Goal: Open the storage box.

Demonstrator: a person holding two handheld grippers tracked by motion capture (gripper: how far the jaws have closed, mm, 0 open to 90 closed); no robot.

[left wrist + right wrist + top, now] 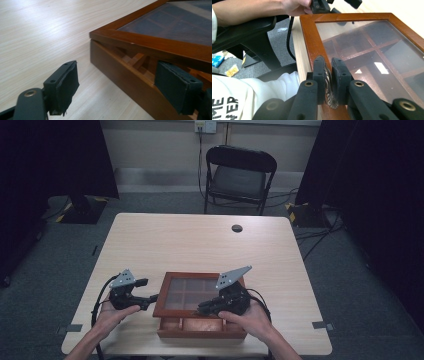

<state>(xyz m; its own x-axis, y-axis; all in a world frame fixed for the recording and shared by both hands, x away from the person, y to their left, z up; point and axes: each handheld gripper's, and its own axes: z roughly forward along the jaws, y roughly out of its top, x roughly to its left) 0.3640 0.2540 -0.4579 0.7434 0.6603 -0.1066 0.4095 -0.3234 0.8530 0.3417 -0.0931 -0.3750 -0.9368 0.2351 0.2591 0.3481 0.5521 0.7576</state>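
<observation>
Black block letters show on the person's white shirt (227, 106), cut off at the edge: "EE" over "ER" reads clearly.

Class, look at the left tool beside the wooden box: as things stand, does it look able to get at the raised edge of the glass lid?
Probably yes. The left tool is open right beside the wooden box, and the lid, lifted by the right tool shut on its metal clasp, shows a gap with nothing in between.
</observation>
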